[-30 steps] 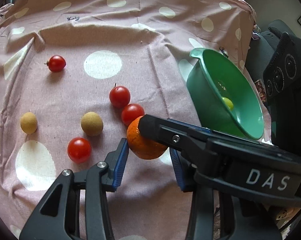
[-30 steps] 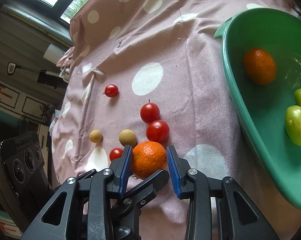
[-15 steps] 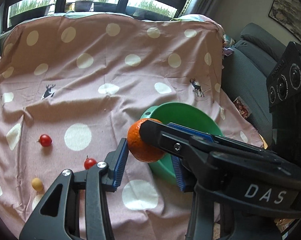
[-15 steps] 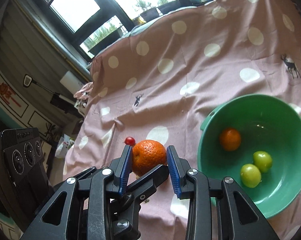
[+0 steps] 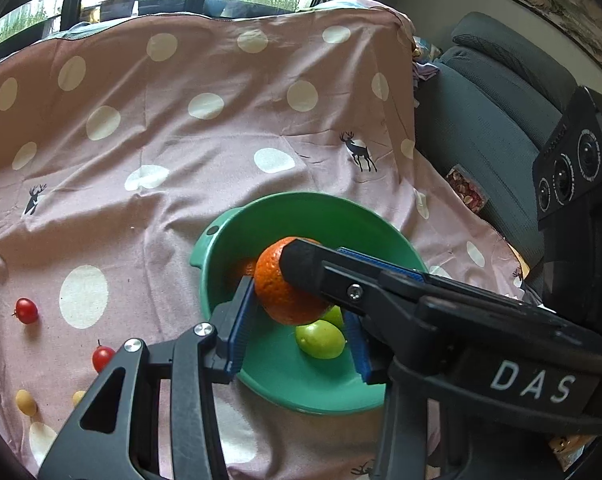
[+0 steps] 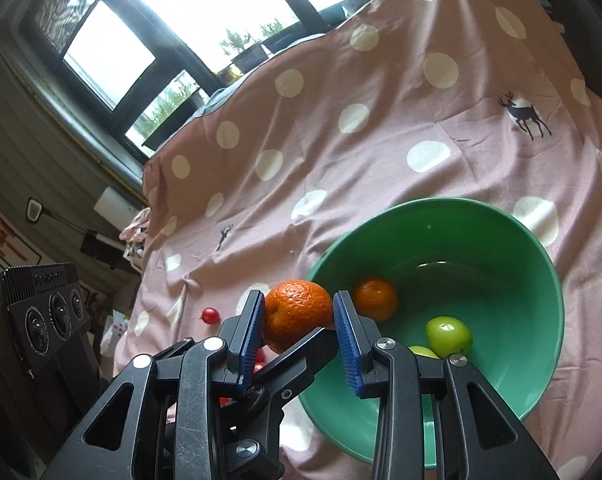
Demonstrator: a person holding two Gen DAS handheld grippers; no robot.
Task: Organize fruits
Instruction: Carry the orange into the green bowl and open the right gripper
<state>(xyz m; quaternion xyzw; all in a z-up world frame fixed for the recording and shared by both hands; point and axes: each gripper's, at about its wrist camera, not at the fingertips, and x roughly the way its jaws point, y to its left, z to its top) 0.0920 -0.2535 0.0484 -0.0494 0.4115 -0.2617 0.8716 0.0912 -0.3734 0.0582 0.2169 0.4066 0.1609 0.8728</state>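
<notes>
A: Where's the round, dimpled orange mandarin [image 6: 297, 314] right now?

B: Up in the air, over the near-left rim of the round green plastic bowl [image 6: 541, 264]. Both tools are on it. The right hand-held gripper [image 6: 297, 322] has its blue ribbed pads pressed on the fruit's two sides, jaws only as wide as the fruit. The left hand-held gripper [image 5: 297, 322] crosses in from the side. Its left blue pad touches the peel and the black finger of the right tool lies over the top. I can't see whether its right pad touches.

A: So it's narrowly open too?

B: Yes, about fruit width. I'd call it a shared clamp on the mandarin.

A: How will it handle?

B: I'd judge it light, with a slightly springy peel, so it would give before it bruises. The dimpled skin offers the ribbed pads good bite. Holding across the widest part, as here, looks best. Nearer a pole it could squirt out.

A: What's already in the bowl?

B: A smaller orange mandarin [image 6: 375, 298] and two smooth green fruits [image 6: 449, 336]. Small red cherry tomatoes [image 5: 26, 311] and little tan round fruits [image 5: 25, 402] lie on the pink polka-dot cloth [image 5: 161, 128] covering the worktop.

A: Any risk on release?

B: A drop onto the hard bowl could make it roll against the green ones. Lowering first seems wise.
</notes>
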